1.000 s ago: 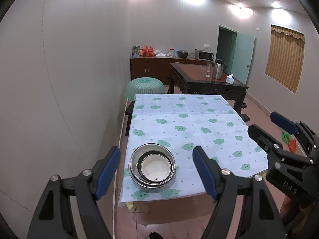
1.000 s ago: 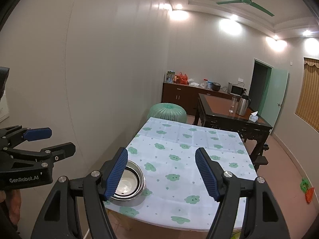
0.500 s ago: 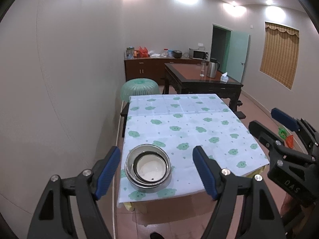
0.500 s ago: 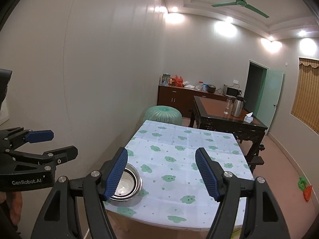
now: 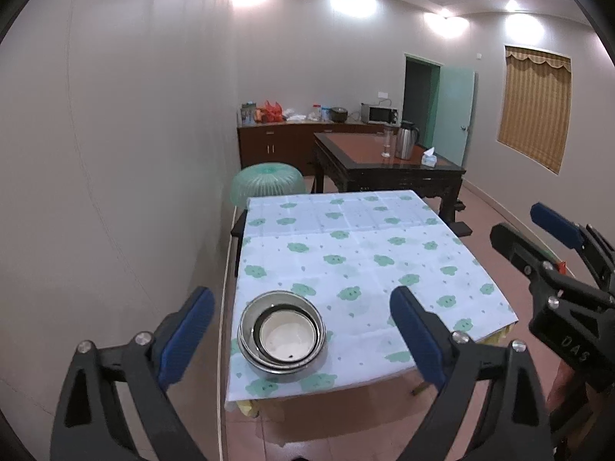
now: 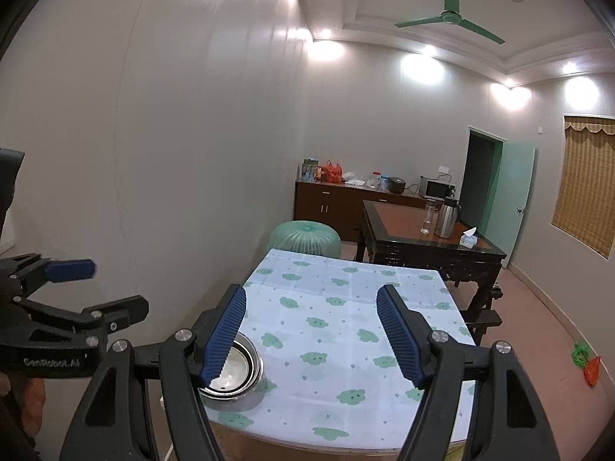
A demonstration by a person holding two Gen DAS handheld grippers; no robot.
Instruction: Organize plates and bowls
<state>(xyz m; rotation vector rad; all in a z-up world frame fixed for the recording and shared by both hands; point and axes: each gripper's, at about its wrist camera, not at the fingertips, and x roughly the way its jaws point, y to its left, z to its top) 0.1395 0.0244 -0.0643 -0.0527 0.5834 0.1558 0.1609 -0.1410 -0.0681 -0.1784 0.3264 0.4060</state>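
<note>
One nested stack of bowls (image 5: 281, 336) at the bench's (image 5: 384, 269) near left corner, both tongs spread and holding nothing.

Over the last second the view has drawn back and tipped up slightly; the bowls kept their place. Left tongs (image 5: 301, 332) and right tongs (image 6: 311, 336) hang short of the bench, apart. Nested dishes fit either a finished tidy-up or a stack awaiting sorting. Shiny round steel shells cradle a white, smooth inner bowl; the cloth is thin, creased, printed with green blobs.

bare tablecloth (image 5: 384, 253), nested bowls (image 5: 282, 336) near corner
</note>
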